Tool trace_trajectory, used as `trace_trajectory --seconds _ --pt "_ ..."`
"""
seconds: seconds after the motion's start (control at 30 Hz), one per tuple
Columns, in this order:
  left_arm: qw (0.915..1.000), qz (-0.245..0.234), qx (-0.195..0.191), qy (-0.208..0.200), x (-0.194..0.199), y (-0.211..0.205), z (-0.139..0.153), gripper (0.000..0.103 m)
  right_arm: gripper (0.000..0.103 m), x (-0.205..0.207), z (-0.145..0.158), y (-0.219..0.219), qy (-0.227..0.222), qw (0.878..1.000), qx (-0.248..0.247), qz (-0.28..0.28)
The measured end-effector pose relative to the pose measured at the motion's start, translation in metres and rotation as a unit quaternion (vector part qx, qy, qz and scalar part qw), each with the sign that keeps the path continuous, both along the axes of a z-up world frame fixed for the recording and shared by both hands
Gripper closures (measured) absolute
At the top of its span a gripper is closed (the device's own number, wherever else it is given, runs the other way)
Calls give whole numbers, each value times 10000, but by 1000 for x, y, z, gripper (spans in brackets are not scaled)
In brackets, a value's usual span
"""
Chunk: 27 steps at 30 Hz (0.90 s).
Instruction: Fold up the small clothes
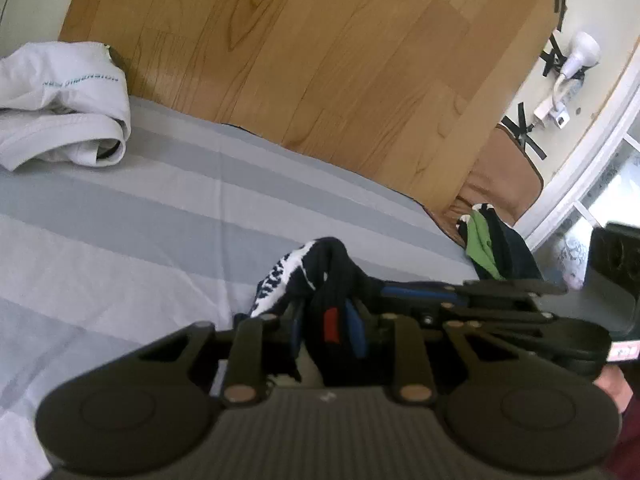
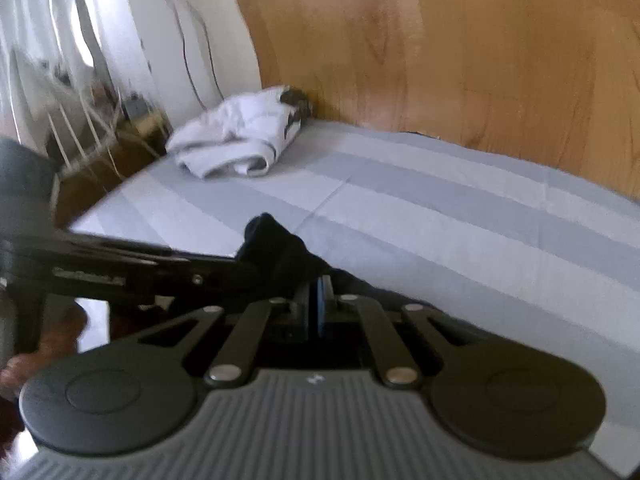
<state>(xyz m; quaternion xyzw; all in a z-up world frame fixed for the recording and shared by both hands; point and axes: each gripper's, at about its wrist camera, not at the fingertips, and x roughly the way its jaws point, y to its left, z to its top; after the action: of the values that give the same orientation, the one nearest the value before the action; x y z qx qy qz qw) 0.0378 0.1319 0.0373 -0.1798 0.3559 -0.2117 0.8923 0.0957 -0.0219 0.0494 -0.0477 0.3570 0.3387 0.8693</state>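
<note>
I am pinching a bunched dark knit garment over the striped sheet with both grippers, left and right, jaws clamped on cloth, the crumpled white pile lying well beyond.

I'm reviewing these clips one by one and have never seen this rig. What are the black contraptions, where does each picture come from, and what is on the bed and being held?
There is no robot. A person holds a two-finger gripper in each hand, each carrying a wide-angle camera that looks along its fingers. One picture is from the left gripper, the other from the right gripper. Each also shows the other gripper coming in from the side. Both are shut on the same dark garment, bunched up above a grey striped bedsheet. A white garment lies crumpled at the far edge by the wooden headboard. A pile of green and dark clothes sits at the bed's edge.
</note>
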Motion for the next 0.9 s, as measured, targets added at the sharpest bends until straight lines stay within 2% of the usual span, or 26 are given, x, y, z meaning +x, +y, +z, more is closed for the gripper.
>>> trace_trajectory --seconds 0.1,0.23,0.27,0.3,0.33,0.37,0.4,0.43,0.47,0.5,0.57,0.73,0.8,0.9 --pt "9994 24 276 -205 -6 -11 -1 78 97 -10 -1 1 -385 9987 -328 60" --pt "9991 37 390 -147 -4 -17 7 75 89 -20 -1 -6 -585 9982 -115 -1" --pt "9993 28 354 -131 -5 -12 14 66 86 -21 4 -13 -620 9981 39 -15" --pt "9993 55 330 -167 -10 -8 20 53 83 -31 13 -26 -698 9969 349 -109" --pt "9992 99 311 -239 -15 -4 26 46 72 -38 19 -33 -787 9945 654 -207" --pt "9986 210 346 -344 -23 2 31 33 57 -54 28 -52 -928 9890 1103 -337" --pt "9977 313 401 -446 -30 7 37 21 51 -67 32 -66 -1039 9825 1472 -483" --pt "9972 380 424 -481 -35 10 40 18 44 -79 32 -81 -1105 9752 1799 -656" --pt "9970 427 433 -471 -38 13 41 11 42 -89 28 -92 -1092 9698 2022 -815" --pt "9971 441 431 -442 -40 14 43 6 40 -96 21 -105 -989 9667 2137 -1003" --pt "9977 384 419 -372 -43 13 42 1 29 -99 3 -116 -672 9649 2166 -1327" --pt "9981 246 560 49 -36 5 25 0 24 -98 -34 -139 240 9499 2621 -1686" --pt "9983 137 430 370 -30 7 12 0 24 -92 -41 -135 495 9488 2674 -1609" --pt "9972 32 38 749 -26 14 -7 0 24 -84 -47 -122 625 9541 2540 -1455"
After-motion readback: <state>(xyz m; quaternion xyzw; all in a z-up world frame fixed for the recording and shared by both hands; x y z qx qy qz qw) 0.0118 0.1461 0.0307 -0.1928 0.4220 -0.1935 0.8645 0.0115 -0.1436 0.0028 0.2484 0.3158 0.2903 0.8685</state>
